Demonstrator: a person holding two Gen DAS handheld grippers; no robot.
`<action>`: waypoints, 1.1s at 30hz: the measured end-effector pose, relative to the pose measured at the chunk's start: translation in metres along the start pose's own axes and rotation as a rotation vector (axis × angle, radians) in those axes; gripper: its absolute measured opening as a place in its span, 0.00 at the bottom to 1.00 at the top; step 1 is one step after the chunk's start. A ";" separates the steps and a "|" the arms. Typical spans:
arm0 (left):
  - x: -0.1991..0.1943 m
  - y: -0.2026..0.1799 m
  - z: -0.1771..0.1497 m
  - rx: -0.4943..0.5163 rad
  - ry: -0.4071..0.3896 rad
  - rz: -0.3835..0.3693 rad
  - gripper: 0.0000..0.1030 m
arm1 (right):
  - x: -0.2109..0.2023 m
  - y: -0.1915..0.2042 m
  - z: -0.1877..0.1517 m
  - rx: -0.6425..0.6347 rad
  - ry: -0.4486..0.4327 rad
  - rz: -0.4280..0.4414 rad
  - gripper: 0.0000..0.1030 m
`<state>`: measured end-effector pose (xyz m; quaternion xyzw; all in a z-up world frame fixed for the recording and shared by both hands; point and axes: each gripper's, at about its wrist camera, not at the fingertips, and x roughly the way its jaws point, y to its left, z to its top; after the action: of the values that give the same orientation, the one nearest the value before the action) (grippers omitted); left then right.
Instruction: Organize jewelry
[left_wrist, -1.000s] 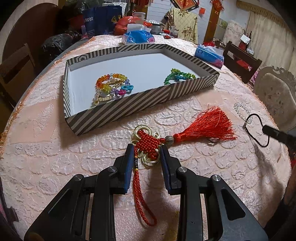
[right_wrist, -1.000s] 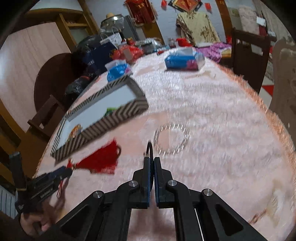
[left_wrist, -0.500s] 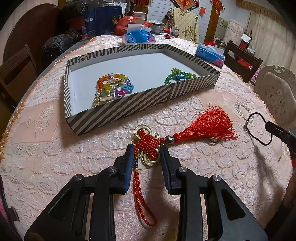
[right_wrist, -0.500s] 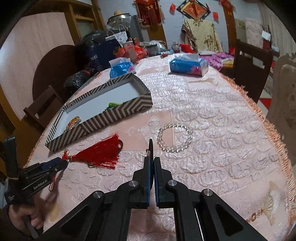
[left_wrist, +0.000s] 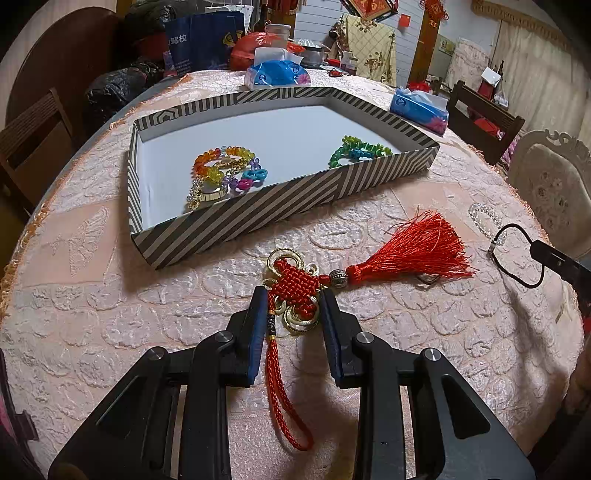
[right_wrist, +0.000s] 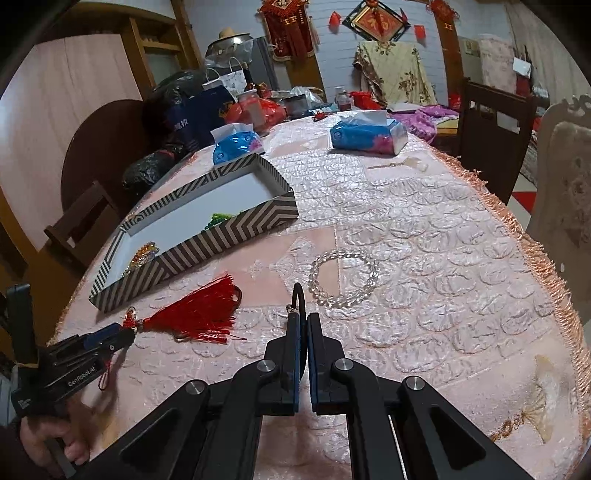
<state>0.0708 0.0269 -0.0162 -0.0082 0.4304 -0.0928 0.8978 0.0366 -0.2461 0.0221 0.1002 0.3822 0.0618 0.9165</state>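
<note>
Since a second before, the left tongs (left_wrist: 293, 301) stayed clamped on the red knot tassel (left_wrist: 299, 286) beside the striped box (left_wrist: 236, 218); the right tongs (right_wrist: 303, 319), clenched on a black cord loop (right_wrist: 298, 295), steadied.

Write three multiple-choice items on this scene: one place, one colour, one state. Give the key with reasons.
1. Where is the clear bracelet?
A. in the tray
B. on the tablecloth
C. on a chair

2. What colour is the tassel?
A. red
B. green
C. white

3. What is the right claw doing?
A. open, empty
B. shut on a black cord
C. shut on the tassel

Key: B, it lies on the cloth outside the striped tray; A, its threads are red; B, the black cord loops out from its closed fingers.
</note>
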 end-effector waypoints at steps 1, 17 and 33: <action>0.000 0.000 0.000 0.000 0.000 0.000 0.26 | 0.000 0.002 0.000 -0.012 0.000 -0.002 0.03; -0.001 0.002 0.000 -0.011 -0.001 -0.012 0.26 | 0.001 0.018 -0.002 -0.125 -0.008 -0.030 0.03; -0.001 0.002 0.000 -0.010 -0.001 -0.011 0.26 | 0.002 0.015 -0.003 -0.122 -0.005 -0.059 0.03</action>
<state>0.0706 0.0292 -0.0157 -0.0153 0.4304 -0.0956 0.8975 0.0358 -0.2308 0.0221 0.0330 0.3783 0.0575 0.9233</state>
